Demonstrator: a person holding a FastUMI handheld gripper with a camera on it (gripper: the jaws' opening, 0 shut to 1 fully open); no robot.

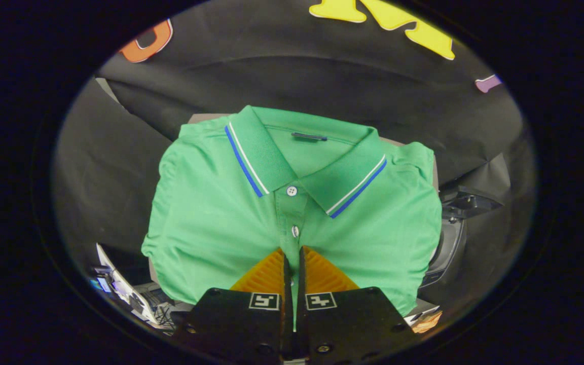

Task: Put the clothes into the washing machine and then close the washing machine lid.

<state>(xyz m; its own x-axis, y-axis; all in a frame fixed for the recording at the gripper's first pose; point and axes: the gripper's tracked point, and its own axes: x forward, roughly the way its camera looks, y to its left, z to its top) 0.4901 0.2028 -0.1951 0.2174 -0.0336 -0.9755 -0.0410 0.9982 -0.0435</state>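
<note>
Black cloth is hanging as the booth wall on the left, and low beside it some small clutter (119,291) is showing, too blurred to name; moving right, a folded green polo shirt (211,218) is lying flat on a pale surface (205,118) whose edge is peeking out behind the collar, with blue and white stripes running along the collar and two white buttons (292,190) sitting on the placket. The gripper (294,261) is meeting the shirt just below the lower button, its orange ribbed fingers (266,274) drawn nearly together with a thin strip of green fabric running down the narrow gap between them, so it is likely pinching the front hem fold, though how firmly is hard to judge. To do this step well, the grip should be taking in more than one layer, so the whole folded garment is lifting together instead of unfurling and dragging. Further right, a dark curved object (449,243) is sitting just beside the shirt's right sleeve, possibly part of the washing machine, though I cannot tell for certain, and its lid is not identifiable
</note>
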